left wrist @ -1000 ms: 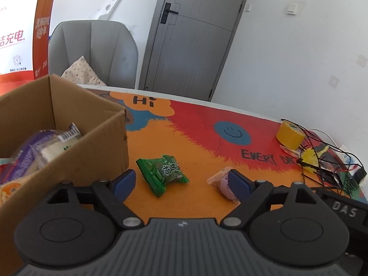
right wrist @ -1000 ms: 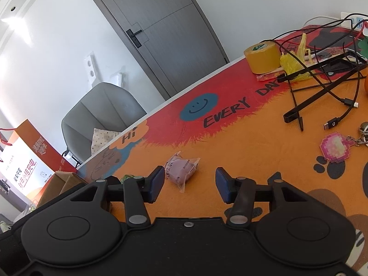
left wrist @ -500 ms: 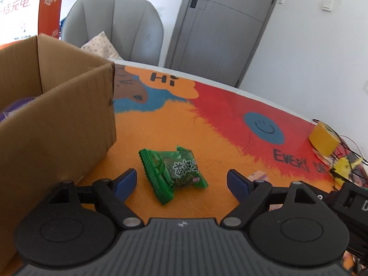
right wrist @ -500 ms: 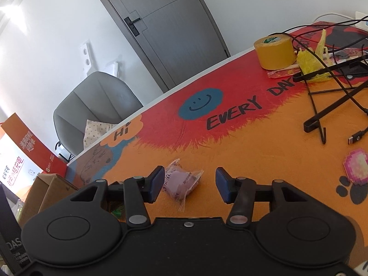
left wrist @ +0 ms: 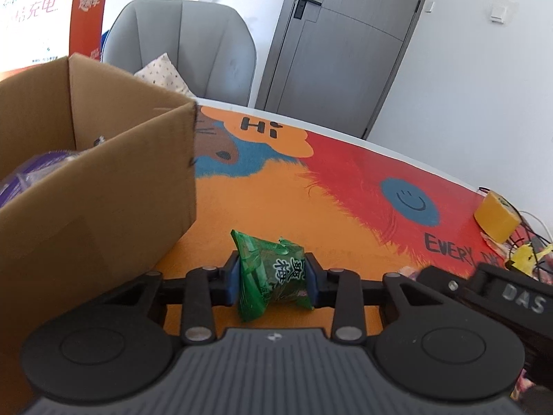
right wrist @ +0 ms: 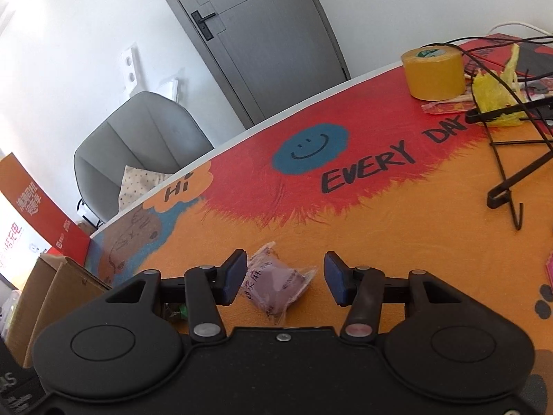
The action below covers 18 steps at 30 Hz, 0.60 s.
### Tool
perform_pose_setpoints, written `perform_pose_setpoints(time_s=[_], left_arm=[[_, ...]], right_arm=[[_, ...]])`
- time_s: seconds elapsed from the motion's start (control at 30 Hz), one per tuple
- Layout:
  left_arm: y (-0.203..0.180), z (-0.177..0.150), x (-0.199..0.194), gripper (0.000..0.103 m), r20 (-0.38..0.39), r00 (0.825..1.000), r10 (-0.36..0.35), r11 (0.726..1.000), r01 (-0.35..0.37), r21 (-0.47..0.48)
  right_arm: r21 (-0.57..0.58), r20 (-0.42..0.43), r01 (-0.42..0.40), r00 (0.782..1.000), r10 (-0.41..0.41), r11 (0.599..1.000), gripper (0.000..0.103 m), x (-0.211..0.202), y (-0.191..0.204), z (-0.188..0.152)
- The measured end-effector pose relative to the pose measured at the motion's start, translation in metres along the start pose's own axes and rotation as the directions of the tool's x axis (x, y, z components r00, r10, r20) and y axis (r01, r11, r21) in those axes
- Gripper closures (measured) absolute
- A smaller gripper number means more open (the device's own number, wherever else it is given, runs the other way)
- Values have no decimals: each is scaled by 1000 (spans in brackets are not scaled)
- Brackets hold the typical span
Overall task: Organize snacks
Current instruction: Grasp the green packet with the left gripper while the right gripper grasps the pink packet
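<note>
My left gripper [left wrist: 271, 278] is shut on a green snack packet [left wrist: 273, 273] that lies on the orange table mat, just right of the cardboard box [left wrist: 93, 193]. The box holds a purple-wrapped snack [left wrist: 31, 173] and other packets mostly hidden by its wall. My right gripper [right wrist: 285, 278] is open, its blue pads either side of a pink-purple snack packet [right wrist: 276, 282] lying on the mat; the left pad is close to it, the right pad apart. The box edge shows at the far left of the right wrist view [right wrist: 45, 290].
A yellow tape roll [right wrist: 433, 72], yellow wrappers [right wrist: 494, 98] and a black wire stand with cables [right wrist: 508, 159] sit at the right. A grey chair [left wrist: 179, 48] with a cushion and an orange paper bag [left wrist: 69, 14] stand beyond the table's far edge.
My left gripper moved forward over the green packet and shut on it. My right gripper moved closer to the pink-purple packet, which now sits between its open fingers.
</note>
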<state>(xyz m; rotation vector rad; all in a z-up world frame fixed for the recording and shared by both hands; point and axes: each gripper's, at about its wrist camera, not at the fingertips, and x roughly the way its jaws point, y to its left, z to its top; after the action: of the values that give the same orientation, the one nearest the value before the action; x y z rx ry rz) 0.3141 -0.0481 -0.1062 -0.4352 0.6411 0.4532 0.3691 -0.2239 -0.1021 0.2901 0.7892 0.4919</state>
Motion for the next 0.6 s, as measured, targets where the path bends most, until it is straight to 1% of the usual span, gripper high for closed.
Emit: perform_pose_setpoints(time_s=[0.1, 0.2, 0.27, 0.33, 0.4, 0.43, 0.5, 0.53, 0.57, 0.6], left_arm=[[5, -2, -6, 68, -8, 1000, -13, 1000, 13, -9], [9, -3, -9, 68, -16, 1000, -22, 1000, 22, -21], [11, -3, -13, 68, -17, 1000, -25, 999, 25, -28], [13, -3, -15, 68, -15, 999, -29, 999, 28, -31], [15, -4, -17, 68, -15, 999, -32, 999, 31, -35], [17, -4, -18, 68, -17, 999, -33, 999, 32, -38], [19, -5, -19, 68, -23, 999, -41, 998, 40, -38], [20, -5, -20, 68, -25, 999, -44, 998, 43, -40], [21, -4, -19, 68, -27, 999, -46, 998, 45, -42], [22, -5, -21, 68, -28, 998, -51, 998, 50, -42]], right_arm=[[-27, 15, -8, 1000, 8, 1000, 49, 1, 7, -1], [-48, 26, -7, 1000, 8, 999, 41, 4, 14, 1], [-72, 29, 6, 1000, -3, 997, 33, 7, 18, 0], [-97, 20, 19, 1000, -17, 995, 29, 12, 23, -2], [-114, -7, 38, 999, -39, 993, 29, 18, 25, -6], [-117, -15, 51, 998, -53, 992, 32, 20, 26, -8], [-143, -7, 86, 996, -88, 986, 42, 18, 31, -12], [-153, -6, 101, 995, -104, 983, 51, 17, 32, -13], [-156, -7, 103, 994, -105, 982, 55, 16, 33, -15], [-155, -7, 104, 994, -106, 982, 55, 14, 32, -16]])
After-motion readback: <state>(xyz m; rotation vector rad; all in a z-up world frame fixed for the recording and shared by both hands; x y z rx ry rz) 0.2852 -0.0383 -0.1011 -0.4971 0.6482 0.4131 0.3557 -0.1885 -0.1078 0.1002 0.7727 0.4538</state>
